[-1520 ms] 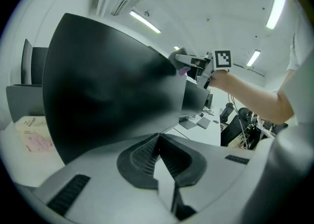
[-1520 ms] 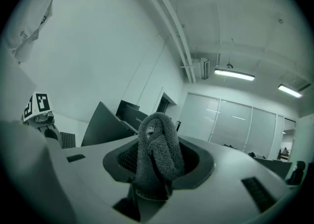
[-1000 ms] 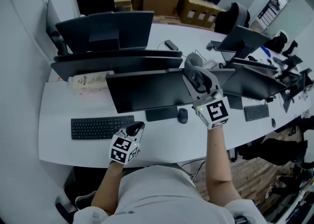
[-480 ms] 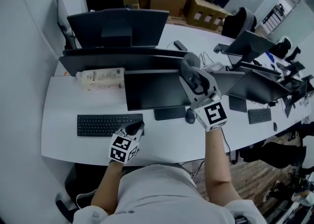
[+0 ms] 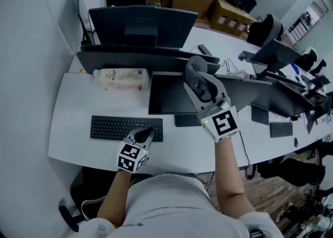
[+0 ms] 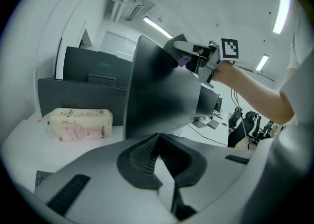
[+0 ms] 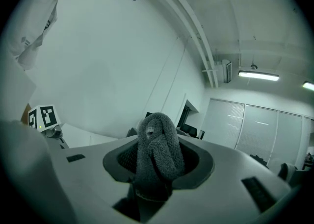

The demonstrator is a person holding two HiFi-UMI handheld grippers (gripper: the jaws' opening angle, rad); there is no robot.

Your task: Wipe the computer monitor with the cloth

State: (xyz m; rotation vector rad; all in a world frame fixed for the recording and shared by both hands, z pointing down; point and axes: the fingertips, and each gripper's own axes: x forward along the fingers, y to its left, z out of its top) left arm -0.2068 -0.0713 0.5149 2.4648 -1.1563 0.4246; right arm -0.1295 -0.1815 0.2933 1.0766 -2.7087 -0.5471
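Soft, light cloth [image 7: 157, 154], bunched and pinched in the right gripper [image 5: 202, 87], sits at the monitor [image 5: 169, 95]'s top edge; the thin screen likely flexes, so gentle pressure suits. The left gripper [image 5: 144, 135], jaws pressed together on nothing, hovers beside the keyboard [image 5: 112, 126].

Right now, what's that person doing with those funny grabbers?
A person at a desk holds a gripper in each hand. The right gripper is shut on a grey cloth and holds it at the top edge of the monitor. The left gripper is shut and empty, low by the keyboard.
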